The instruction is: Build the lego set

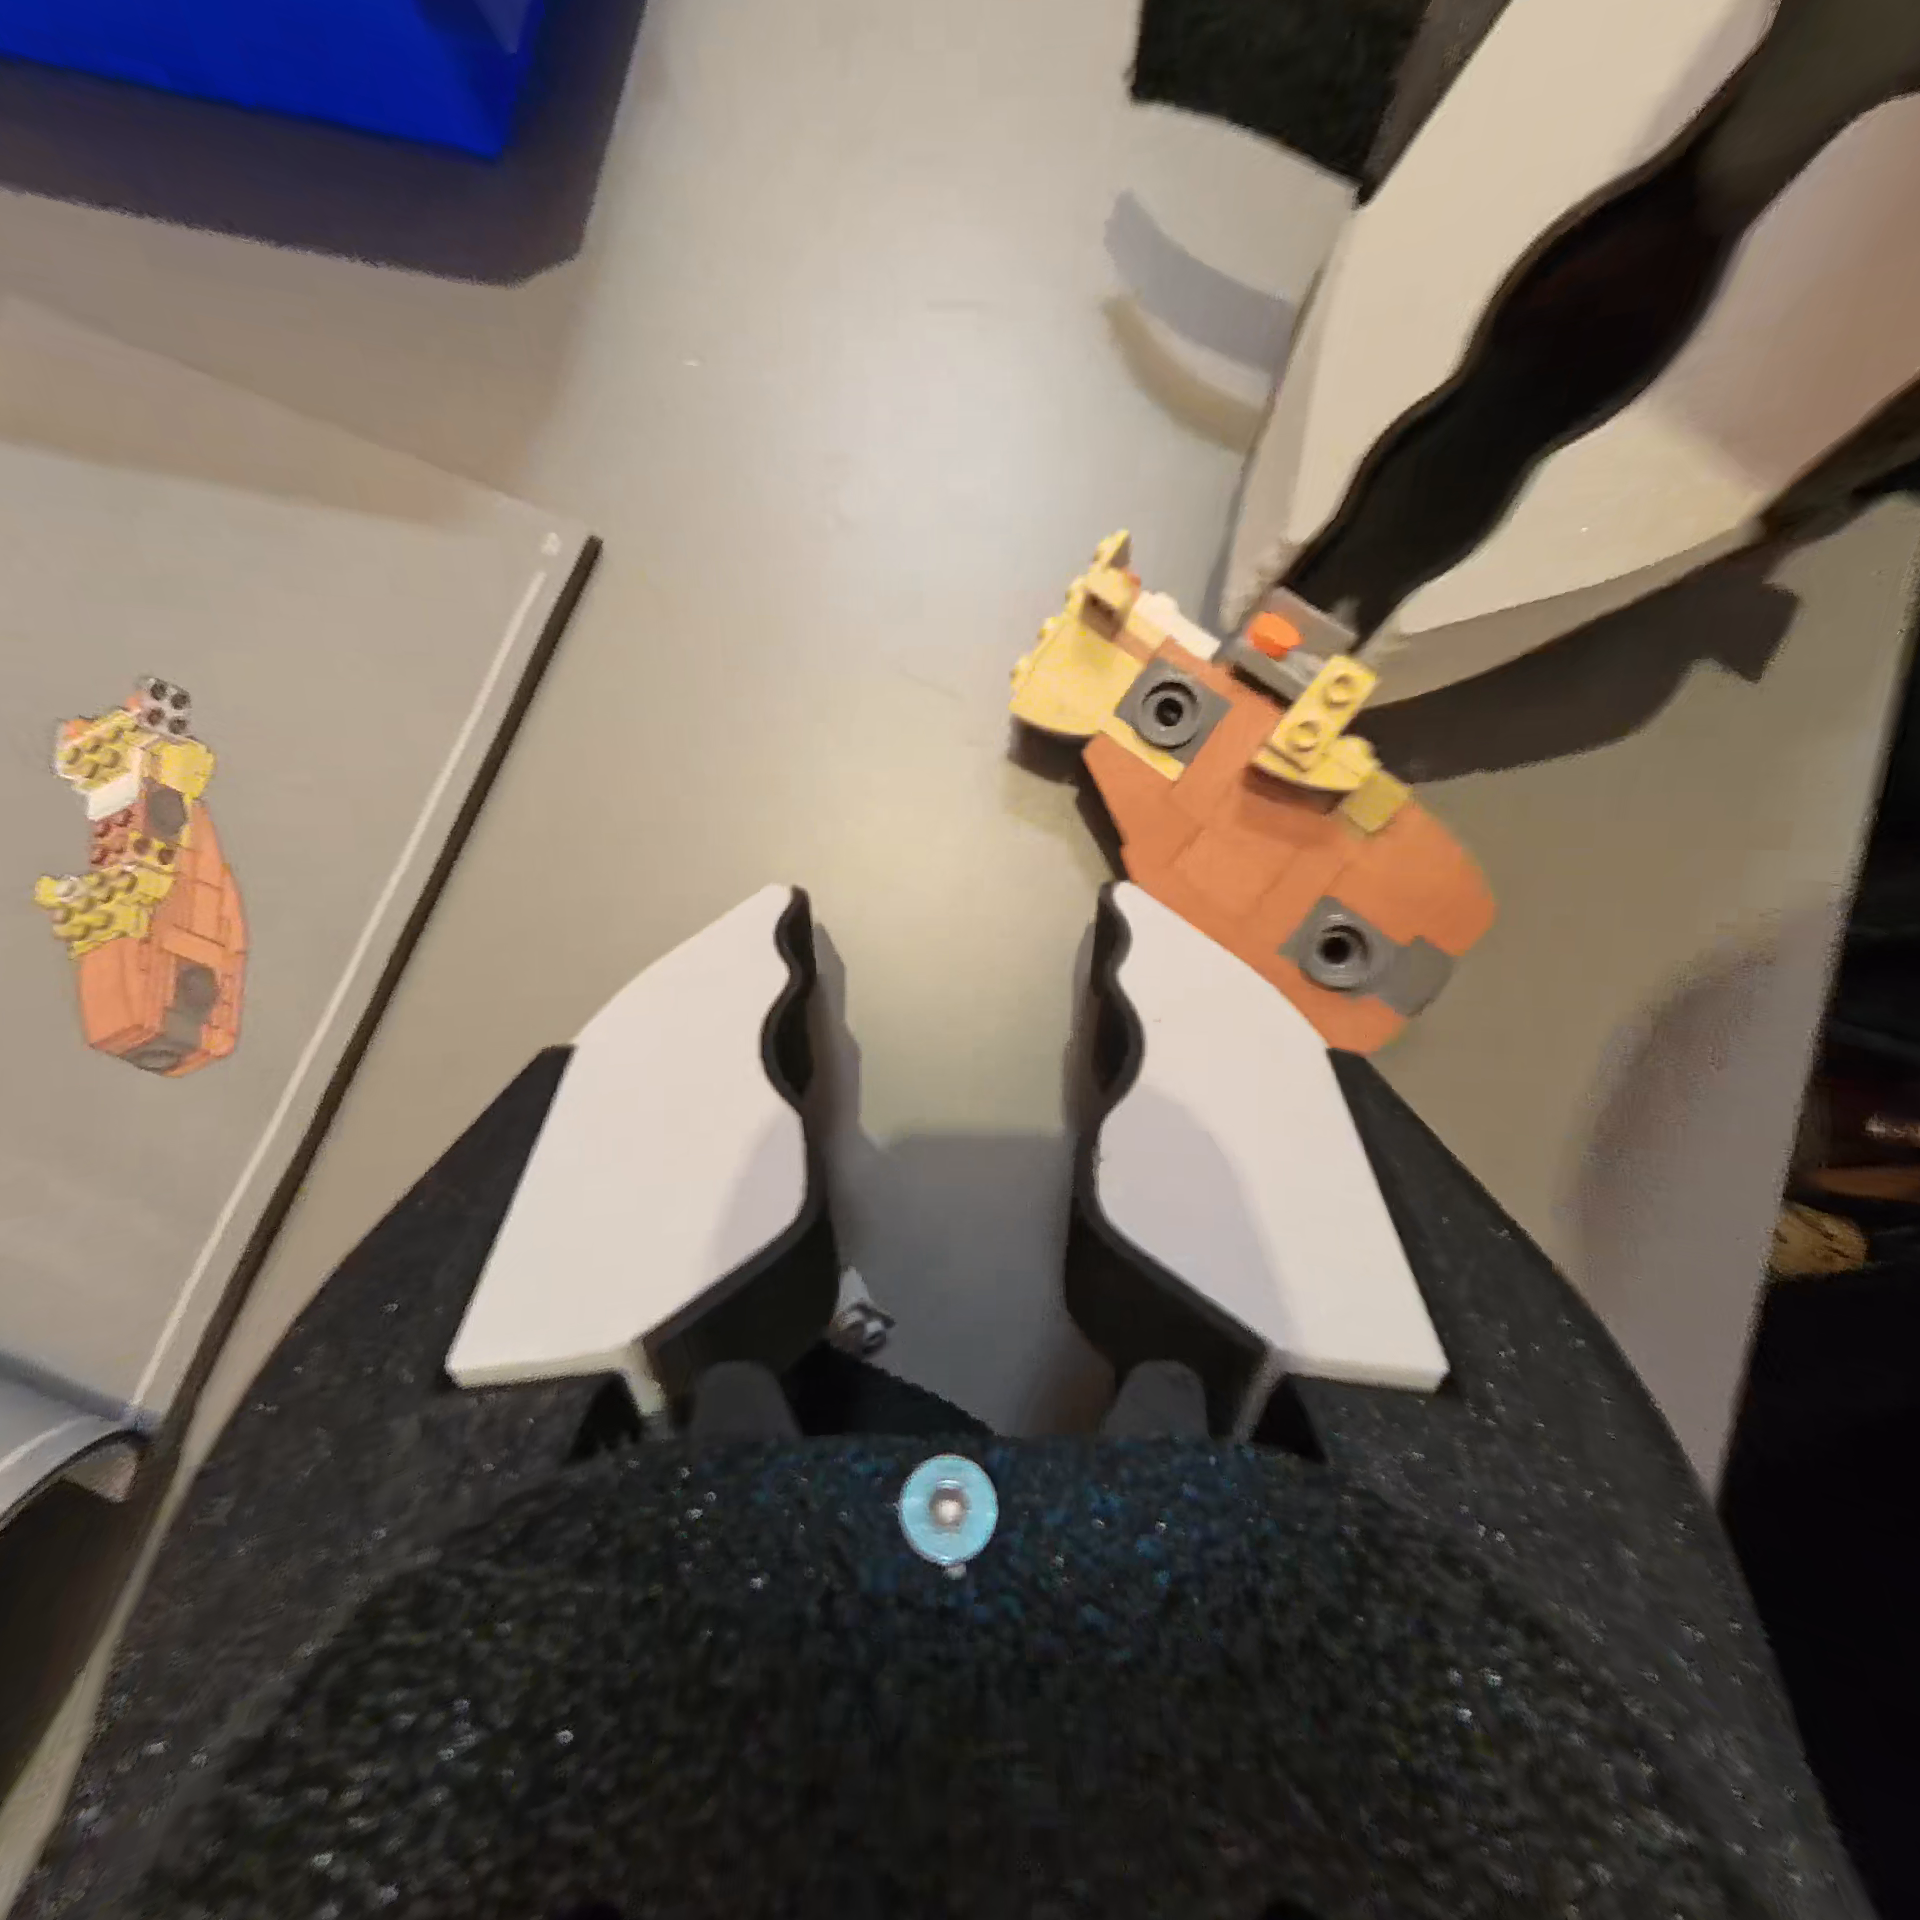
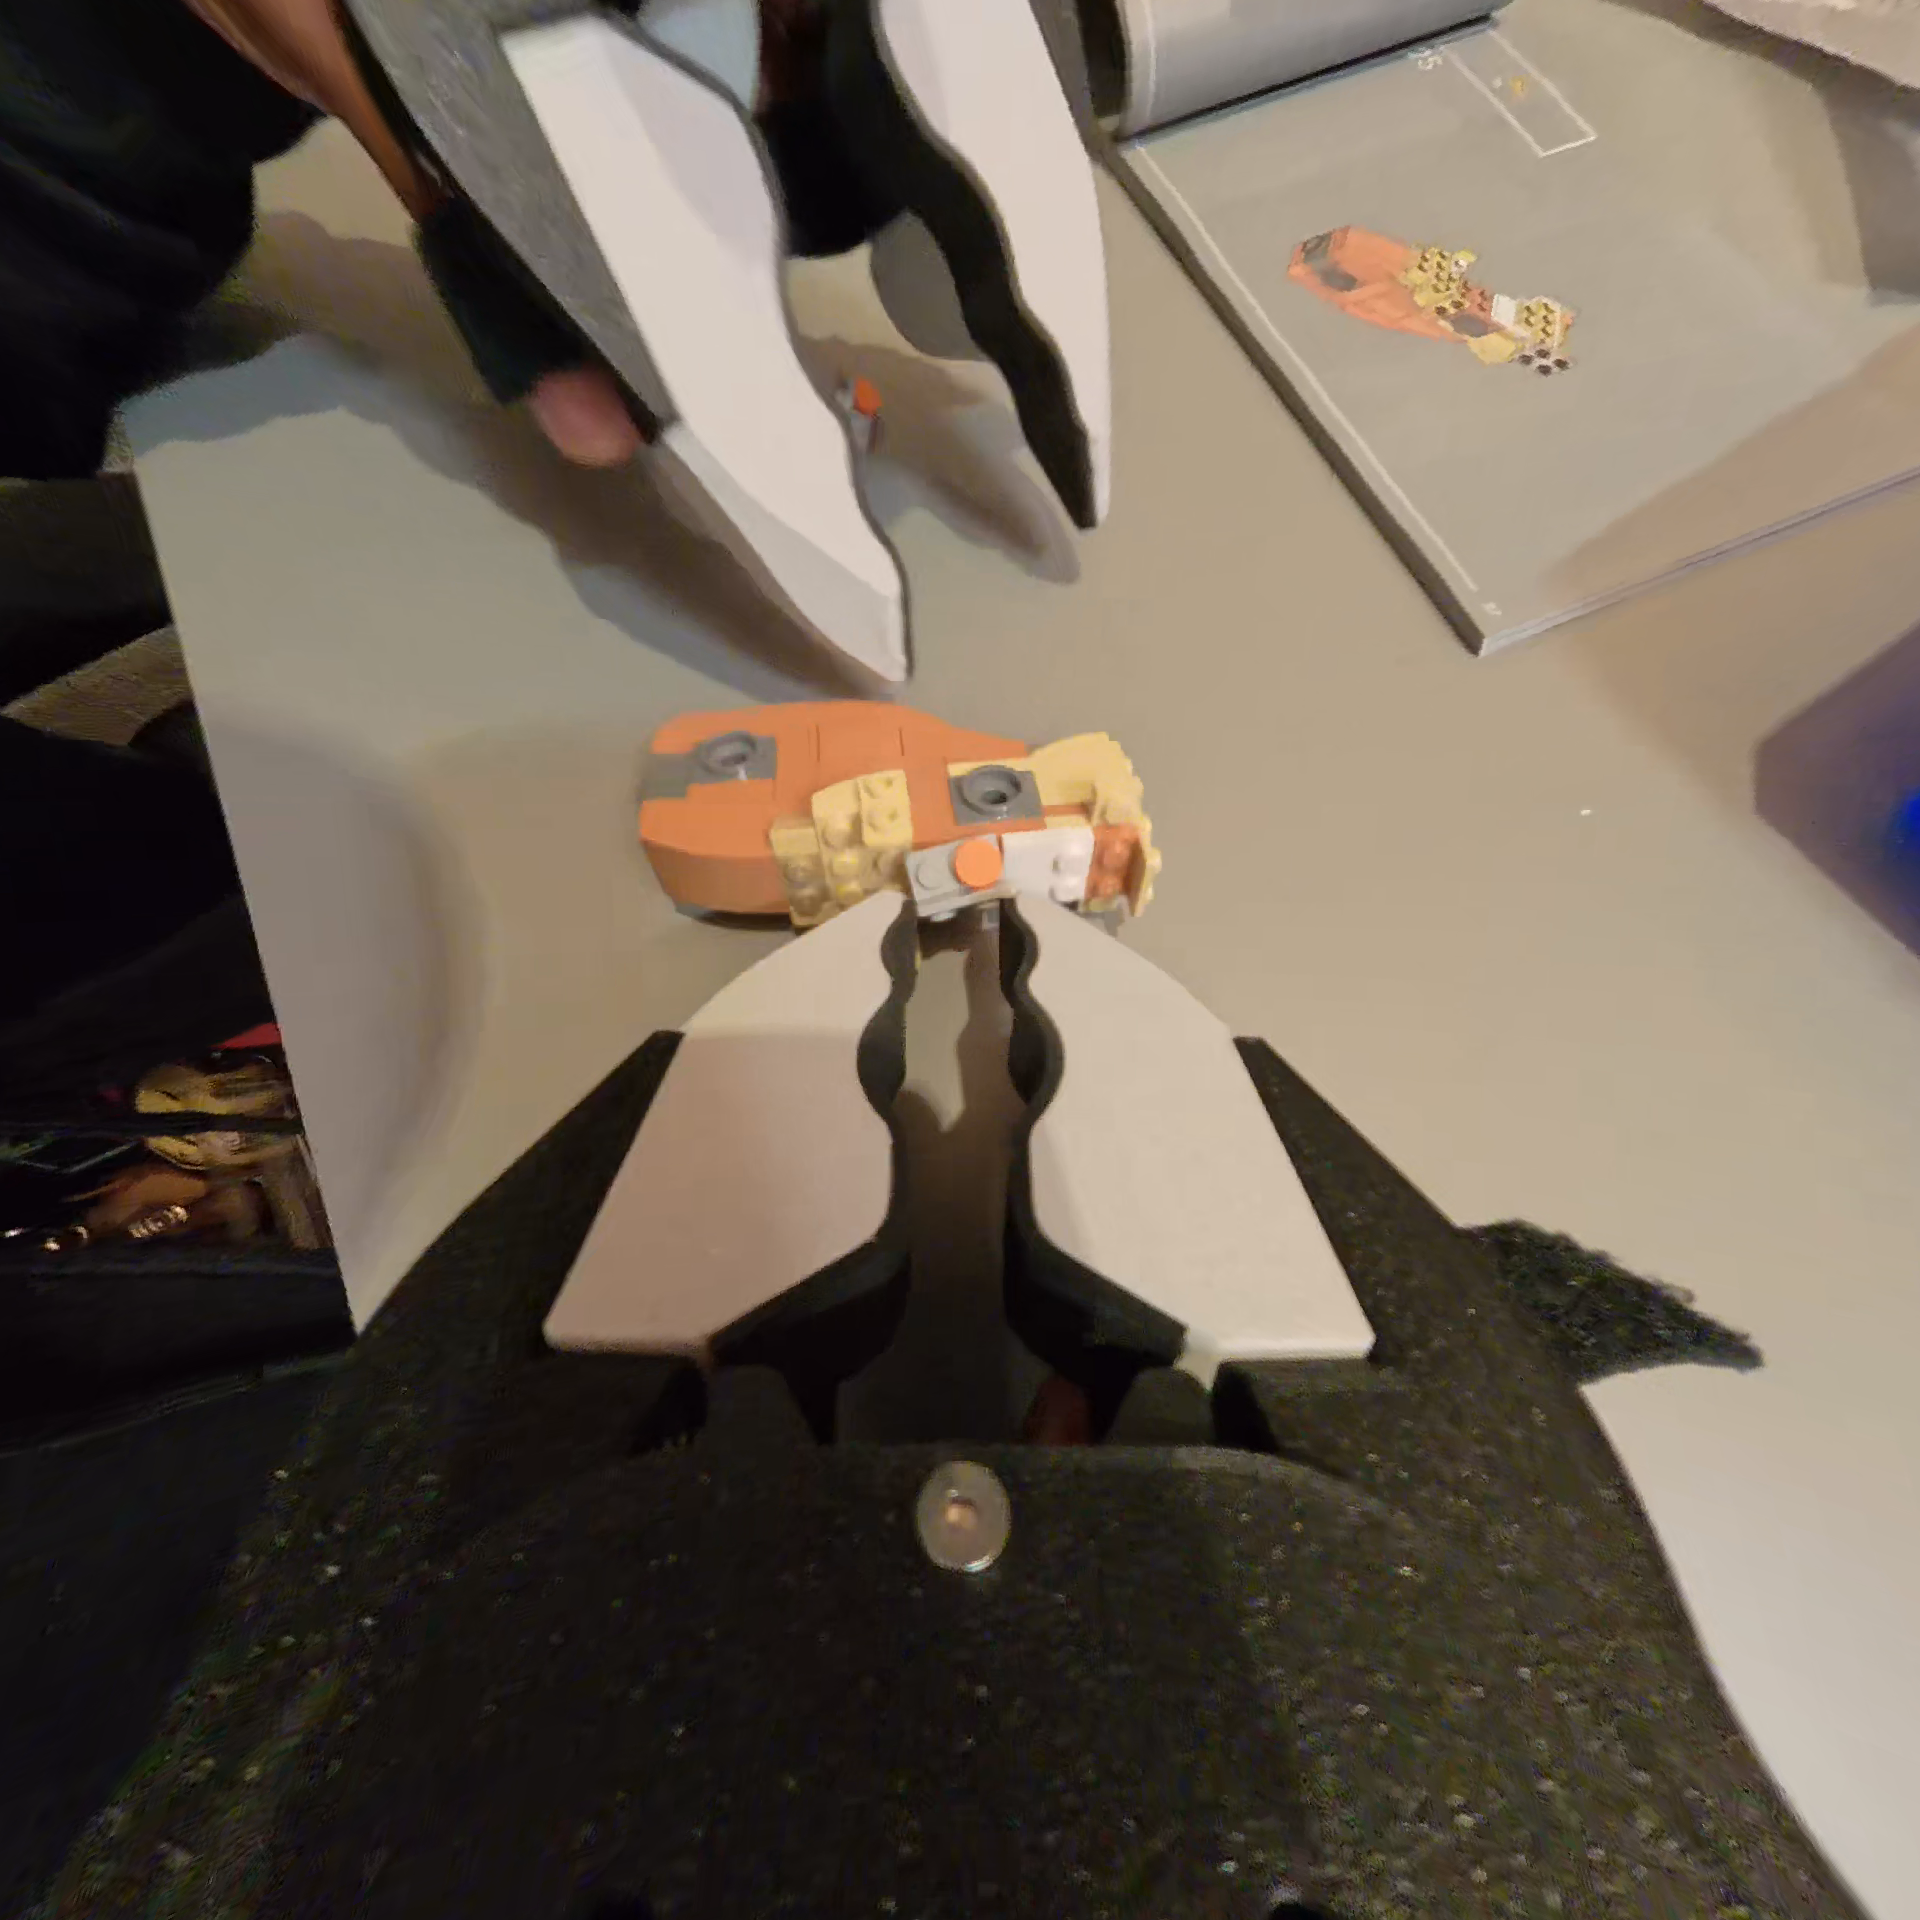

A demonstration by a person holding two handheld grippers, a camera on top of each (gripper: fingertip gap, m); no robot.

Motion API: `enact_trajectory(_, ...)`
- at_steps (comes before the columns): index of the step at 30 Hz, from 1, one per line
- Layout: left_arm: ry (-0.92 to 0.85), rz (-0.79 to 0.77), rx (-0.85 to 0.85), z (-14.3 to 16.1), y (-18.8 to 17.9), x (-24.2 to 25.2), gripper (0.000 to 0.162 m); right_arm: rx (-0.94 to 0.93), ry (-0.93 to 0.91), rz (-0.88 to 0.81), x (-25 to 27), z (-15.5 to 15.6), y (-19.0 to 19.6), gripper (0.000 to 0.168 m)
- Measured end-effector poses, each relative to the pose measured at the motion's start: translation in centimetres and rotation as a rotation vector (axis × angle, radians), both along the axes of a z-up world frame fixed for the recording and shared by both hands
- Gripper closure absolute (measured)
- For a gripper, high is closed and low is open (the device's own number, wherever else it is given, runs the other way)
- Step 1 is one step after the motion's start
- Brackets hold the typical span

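An orange and tan lego model lies on the grey table, just ahead and right of my left gripper, which is open and empty. My right gripper is shut on a small grey plate with an orange round stud, held against the near side of the model between its tan block and a white brick. The right gripper also shows in the left wrist view, tips on that grey plate. The left gripper hangs open just beyond the model in the right wrist view.
An open instruction booklet with a picture of the model lies left of the left gripper, also far right in the right wrist view. A small orange and grey piece lies behind the left gripper. The table edge is close by. A blue object is at the back.
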State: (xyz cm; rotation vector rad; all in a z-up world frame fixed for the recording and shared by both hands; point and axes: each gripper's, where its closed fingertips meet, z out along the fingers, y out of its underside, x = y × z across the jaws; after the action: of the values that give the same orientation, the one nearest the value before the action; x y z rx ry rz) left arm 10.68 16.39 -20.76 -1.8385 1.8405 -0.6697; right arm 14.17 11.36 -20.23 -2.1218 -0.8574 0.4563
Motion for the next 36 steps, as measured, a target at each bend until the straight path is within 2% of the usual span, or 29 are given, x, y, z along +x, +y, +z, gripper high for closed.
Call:
enact_trajectory(5, -0.12, -0.079, -0.085, 3.0, -2.0, 0.6, 0.11, 0.023, 0.047, -0.035, 0.7, 0.7, 0.1, 0.153)
enact_trajectory(9, -0.096, -0.195, 0.007, 3.9, -1.8, 2.4, 0.111, 0.04, 0.064, -0.049, 1.5, 1.0, 0.1, 0.154)
enact_trajectory(17, 0.088, -0.419, -0.063, 1.9, -2.5, 5.2, 0.133, 0.066, 0.134, -0.085, 3.0, 1.8, 0.1, 0.154)
enact_trajectory(19, 0.12, -0.447, -0.066, 1.6, -2.4, 5.3, 0.144, 0.071, 0.162, -0.083, 3.1, 2.1, 0.0, 0.154)
enact_trajectory(26, 0.17, -0.525, -0.03, 0.9, -2.6, 5.0, 0.152, 0.068, 0.199, -0.061, 3.0, 2.3, 0.0, 0.154)
enact_trajectory(32, 0.083, -0.509, -0.057, 0.9, -2.6, 5.3, 0.154, 0.057, 0.197, -0.055, 3.0, 2.2, 0.2, 0.153)
enact_trajectory(36, -0.117, -0.448, -0.127, 2.0, -2.9, 5.0, 0.155, 0.074, 0.196, -0.057, 3.0, 2.4, 0.4, 0.154)
